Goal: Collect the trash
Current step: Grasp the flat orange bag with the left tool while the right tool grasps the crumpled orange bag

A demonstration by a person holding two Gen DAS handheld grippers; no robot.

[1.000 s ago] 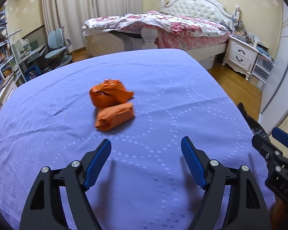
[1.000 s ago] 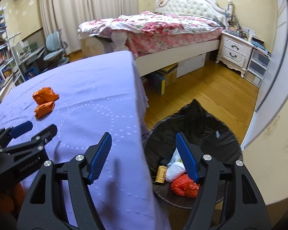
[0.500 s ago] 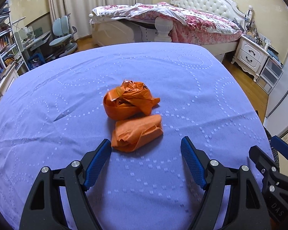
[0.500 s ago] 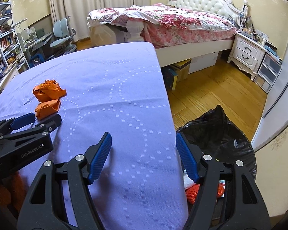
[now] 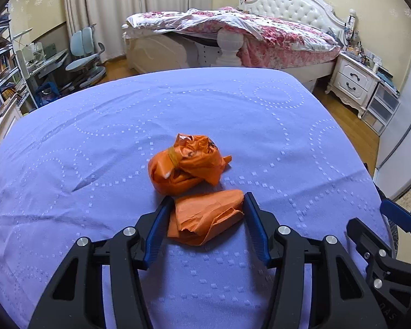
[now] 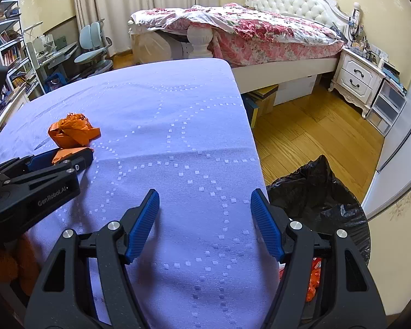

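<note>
Right, white lettering reading "GenRobot.AI" shows on the side of the black left gripper, and from its own camera only upside-down letters, maybe "DAS", can be made out on the right gripper's body at the frame edge. Down on the lavender dotted tablecloth, the left gripper has its blue-padded fingers closed in on either side of the flat crumpled orange paper wad, both pads touching it. Just behind that sits the bigger scrunched orange plastic bag, close against the wad and free of the fingers. Over on the right, the other gripper hovers above the table's near edge with its fingers spread wide, nothing between them. Below the table edge stands the black-lined round trash bin; inside, orange and white scraps peek out, mostly hidden behind the gripper.
</note>
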